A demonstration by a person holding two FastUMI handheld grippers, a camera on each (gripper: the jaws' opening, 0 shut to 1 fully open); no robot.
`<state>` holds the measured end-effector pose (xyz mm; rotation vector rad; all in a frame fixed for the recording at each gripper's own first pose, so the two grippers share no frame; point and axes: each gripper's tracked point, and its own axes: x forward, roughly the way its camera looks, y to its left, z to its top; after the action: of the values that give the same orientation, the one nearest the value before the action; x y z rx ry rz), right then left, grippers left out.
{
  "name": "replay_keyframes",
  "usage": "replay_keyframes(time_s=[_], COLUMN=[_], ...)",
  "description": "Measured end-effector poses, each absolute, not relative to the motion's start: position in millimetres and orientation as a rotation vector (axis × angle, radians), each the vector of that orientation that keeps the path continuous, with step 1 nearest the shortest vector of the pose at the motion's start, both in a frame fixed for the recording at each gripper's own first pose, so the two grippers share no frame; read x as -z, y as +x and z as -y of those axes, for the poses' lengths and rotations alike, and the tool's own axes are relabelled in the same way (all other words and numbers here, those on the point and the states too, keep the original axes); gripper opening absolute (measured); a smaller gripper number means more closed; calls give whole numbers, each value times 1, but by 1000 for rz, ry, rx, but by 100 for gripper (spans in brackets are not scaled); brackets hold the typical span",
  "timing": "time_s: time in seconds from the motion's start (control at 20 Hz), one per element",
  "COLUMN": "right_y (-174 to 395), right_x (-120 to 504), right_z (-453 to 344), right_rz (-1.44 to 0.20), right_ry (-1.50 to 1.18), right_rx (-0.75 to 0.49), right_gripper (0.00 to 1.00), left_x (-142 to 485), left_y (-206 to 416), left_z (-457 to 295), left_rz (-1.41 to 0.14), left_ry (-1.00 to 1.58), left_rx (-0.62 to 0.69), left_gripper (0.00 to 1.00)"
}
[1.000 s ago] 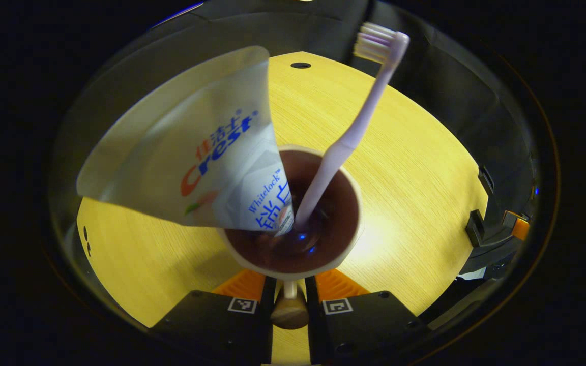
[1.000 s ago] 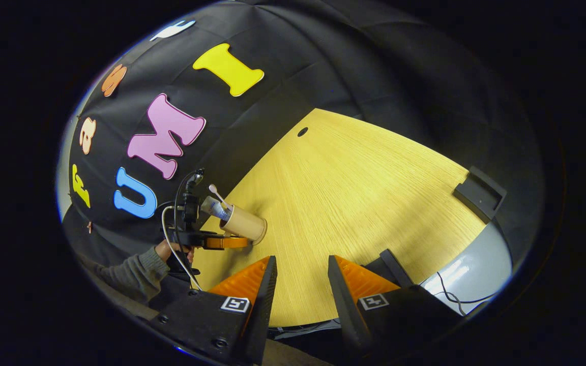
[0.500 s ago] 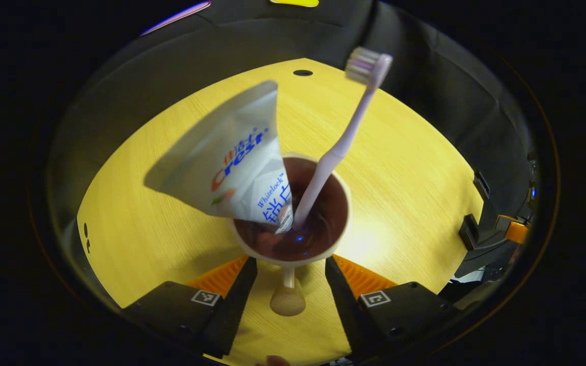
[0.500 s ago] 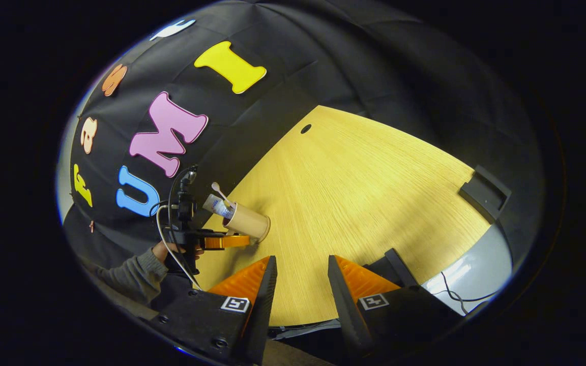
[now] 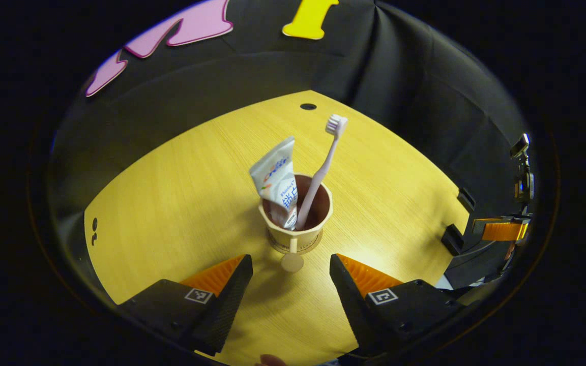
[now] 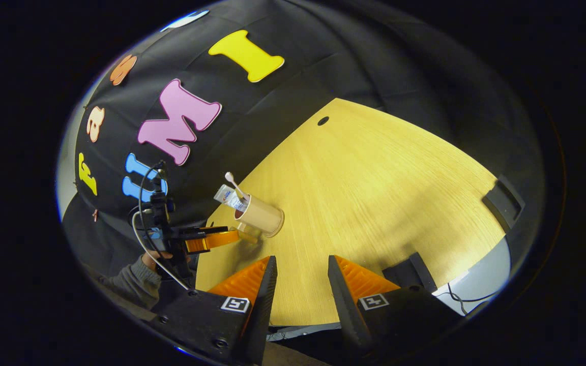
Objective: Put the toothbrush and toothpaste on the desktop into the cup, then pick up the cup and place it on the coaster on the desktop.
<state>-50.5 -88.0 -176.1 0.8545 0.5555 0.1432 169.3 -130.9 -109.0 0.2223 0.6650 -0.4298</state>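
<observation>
Here the cup [image 5: 297, 223] stands upright on the wooden desktop [image 5: 171, 203], seated on the round coaster [image 5: 298, 247] whose edge shows beneath its base, with the toothpaste [image 5: 276, 179] and the toothbrush [image 5: 321, 170] leaning inside it and the cup's knobbed handle pointing toward the camera. The left gripper [image 5: 291, 272] has its fingers spread wide, apart from the cup and touching nothing, the handle lying in the gap ahead of them. In the right gripper view, the right gripper [image 6: 298, 277] also hangs spread and empty above the desktop, well apart from the cup [image 6: 262, 217], while a sleeved hand [image 6: 155, 260] holds the left gripper just beside it.
</observation>
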Motion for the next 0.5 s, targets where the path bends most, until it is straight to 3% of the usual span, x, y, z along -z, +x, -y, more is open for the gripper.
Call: replay_keyframes(time_s=[0.2,0.25,0.3,0.5], right_y=[-38,-35,-33,-27], right_x=[170,168,166,161], right_z=[62,54,47,17], right_rz=[-581,-586,-592,-619], right_ry=[821,812,802,762], right_rx=[-216,-235,-252,-320], right_gripper=[63,63,63,63], left_x=[97,95,93,88], left_y=[142,135,126,94], left_z=[94,84,76,41], left_rz=[-622,-619,-615,-585], left_ry=[125,98,71,-13], left_rx=[356,338,322,255], left_gripper=[95,91,95,95])
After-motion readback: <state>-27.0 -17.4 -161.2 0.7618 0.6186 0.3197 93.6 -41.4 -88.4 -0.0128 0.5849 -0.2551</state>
